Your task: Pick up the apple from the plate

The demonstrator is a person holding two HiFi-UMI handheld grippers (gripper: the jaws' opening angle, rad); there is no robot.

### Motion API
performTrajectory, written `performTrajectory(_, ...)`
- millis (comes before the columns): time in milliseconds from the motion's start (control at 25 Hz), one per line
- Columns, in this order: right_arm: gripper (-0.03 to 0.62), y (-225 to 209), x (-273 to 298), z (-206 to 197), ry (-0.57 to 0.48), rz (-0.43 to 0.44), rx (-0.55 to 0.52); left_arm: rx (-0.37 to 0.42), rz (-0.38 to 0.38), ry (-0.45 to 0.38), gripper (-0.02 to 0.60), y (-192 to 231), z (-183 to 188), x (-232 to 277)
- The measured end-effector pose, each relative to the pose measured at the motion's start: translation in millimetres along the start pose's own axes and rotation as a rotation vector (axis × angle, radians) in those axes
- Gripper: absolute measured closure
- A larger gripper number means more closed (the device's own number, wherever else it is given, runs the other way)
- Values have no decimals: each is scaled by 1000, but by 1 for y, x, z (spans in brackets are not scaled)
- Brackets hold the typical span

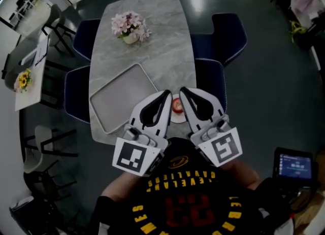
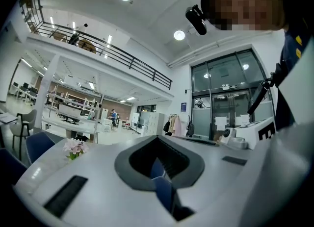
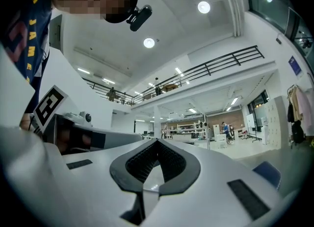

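The apple (image 1: 177, 105) sits on a small plate (image 1: 177, 119) at the near edge of the worktop (image 1: 157, 41), between your left gripper (image 1: 166, 95) and right gripper (image 1: 184, 91). Both hold their jaws closed on nothing. Small in this view, the apple is probably firm, smooth and prone to rolling, so open and grip it across its widest part.
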State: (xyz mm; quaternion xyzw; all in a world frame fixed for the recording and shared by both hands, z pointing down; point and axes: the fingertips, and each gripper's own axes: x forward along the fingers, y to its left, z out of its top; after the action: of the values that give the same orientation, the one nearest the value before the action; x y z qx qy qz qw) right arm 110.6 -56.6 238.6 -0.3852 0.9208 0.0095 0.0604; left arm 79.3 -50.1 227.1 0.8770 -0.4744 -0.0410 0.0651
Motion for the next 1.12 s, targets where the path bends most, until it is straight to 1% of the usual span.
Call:
performTrajectory(120, 589, 4, 0, -2, 5, 7, -12, 0, 1, 16, 581, 1, -8, -4)
performTrajectory(320, 588, 6, 0, -3, 11, 8, -25, 13, 3, 6, 581, 1, -6, -6)
performTrajectory(680, 588, 9, -3, -7, 24, 13, -25, 38, 12, 22, 581, -1, -11, -8)
performTrajectory(1120, 588, 6, -6, -10, 19, 15, -22, 37, 19, 41, 581, -2, -20, -5)
